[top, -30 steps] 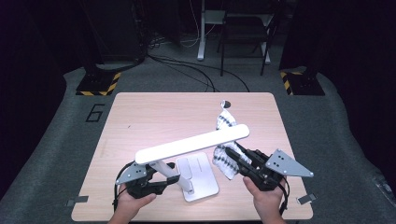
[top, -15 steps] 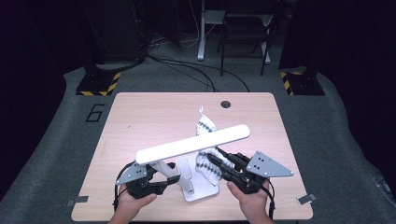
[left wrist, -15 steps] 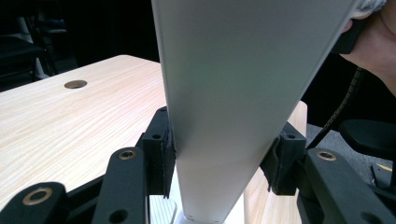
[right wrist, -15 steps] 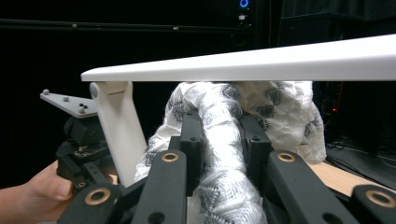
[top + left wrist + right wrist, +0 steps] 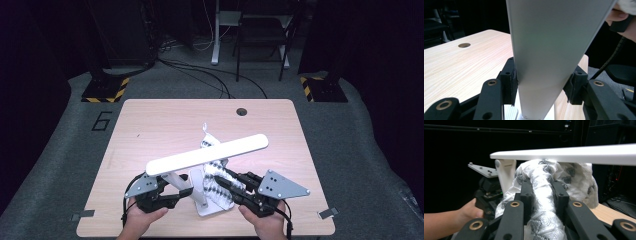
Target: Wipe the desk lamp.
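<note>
Dark room, grey carpet floor with cables and hazard-striped feet at the back, a "6" marked left of the table. Light wood table, round cable hole near its far edge. On the near middle of the table stands a white desk lamp: long flat light bar tilted, higher at the right end, on a short post over a flat white base. Patterned white cloth bunched under the bar, draped against the post and over the base. Left gripper at the near left, jaws closed on the lamp arm, pads pressing both its sides in the left gripper view. Right gripper at the near right, jaws clamped on a twisted roll of the cloth, just beneath the light bar. Person's hands at the table's near edge, left hand, right hand.
</note>
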Motion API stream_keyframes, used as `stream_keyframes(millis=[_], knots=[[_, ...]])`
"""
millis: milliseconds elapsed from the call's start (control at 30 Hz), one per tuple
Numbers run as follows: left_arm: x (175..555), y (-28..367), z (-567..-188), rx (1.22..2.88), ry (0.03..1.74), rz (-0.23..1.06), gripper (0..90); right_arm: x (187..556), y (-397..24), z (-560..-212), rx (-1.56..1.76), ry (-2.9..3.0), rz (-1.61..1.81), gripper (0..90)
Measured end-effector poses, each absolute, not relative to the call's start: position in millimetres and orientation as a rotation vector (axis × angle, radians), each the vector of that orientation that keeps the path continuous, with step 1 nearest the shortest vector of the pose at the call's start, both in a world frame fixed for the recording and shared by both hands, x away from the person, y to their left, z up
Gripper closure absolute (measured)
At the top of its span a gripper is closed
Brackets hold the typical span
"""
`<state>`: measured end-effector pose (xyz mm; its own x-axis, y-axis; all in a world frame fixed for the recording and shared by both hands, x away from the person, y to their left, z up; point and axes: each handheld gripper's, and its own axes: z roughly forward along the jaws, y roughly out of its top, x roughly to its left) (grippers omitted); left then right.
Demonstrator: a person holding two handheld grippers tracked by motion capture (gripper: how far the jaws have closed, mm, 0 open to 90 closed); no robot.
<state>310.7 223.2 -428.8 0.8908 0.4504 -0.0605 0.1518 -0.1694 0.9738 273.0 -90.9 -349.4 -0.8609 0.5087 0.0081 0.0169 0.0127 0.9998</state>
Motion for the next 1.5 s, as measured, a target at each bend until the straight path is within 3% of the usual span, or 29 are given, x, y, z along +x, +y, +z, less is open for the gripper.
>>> stream_keyframes(millis=[533, 1133, 1500], knots=[[311, 224, -429, 1.745, 0.456, 0.285, 52.5, 256, -82, -312, 0.39, 1.918, 1.99, 75.3], [310, 223, -428, 1.746, 0.461, 0.285, 52.5, 274, -69, -274, 0.347, 1.892, 1.992, 75.4], [310, 222, -428, 1.743, 0.459, 0.288, 52.5, 285, -46, -280, 0.38, 1.899, 1.94, 75.4]])
